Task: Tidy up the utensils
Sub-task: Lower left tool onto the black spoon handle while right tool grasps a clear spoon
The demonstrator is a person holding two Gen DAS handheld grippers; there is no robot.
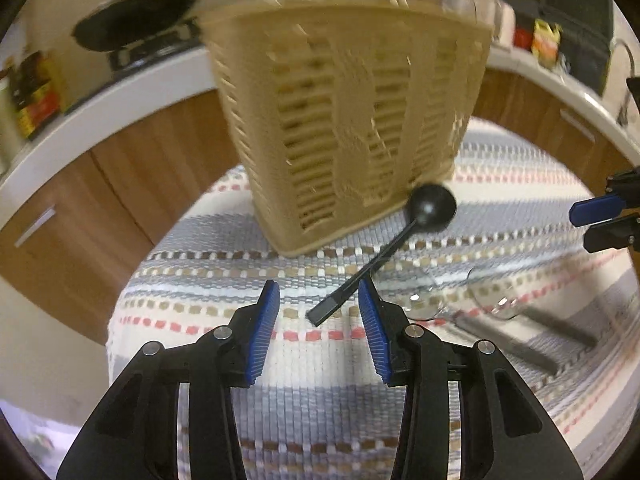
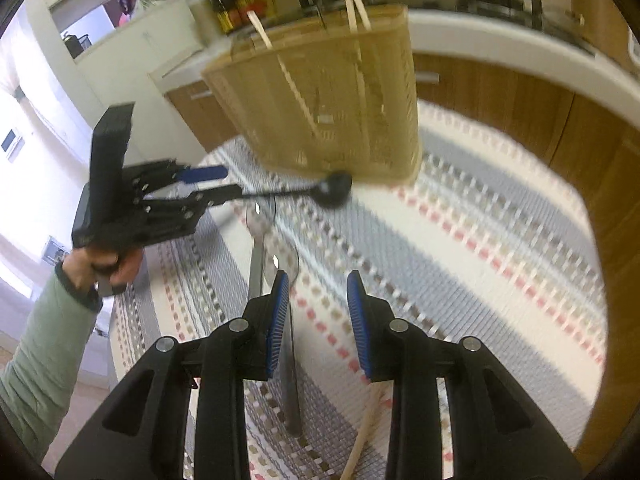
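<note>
Left tool [image 1: 319,320] tilted down, jaws apart | ladle [image 1: 400,240] handle between

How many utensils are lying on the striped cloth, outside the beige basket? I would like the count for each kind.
Black scoop: 1
Metal spoons: 2
Wooden chopstick: 1
Total: 4
</note>
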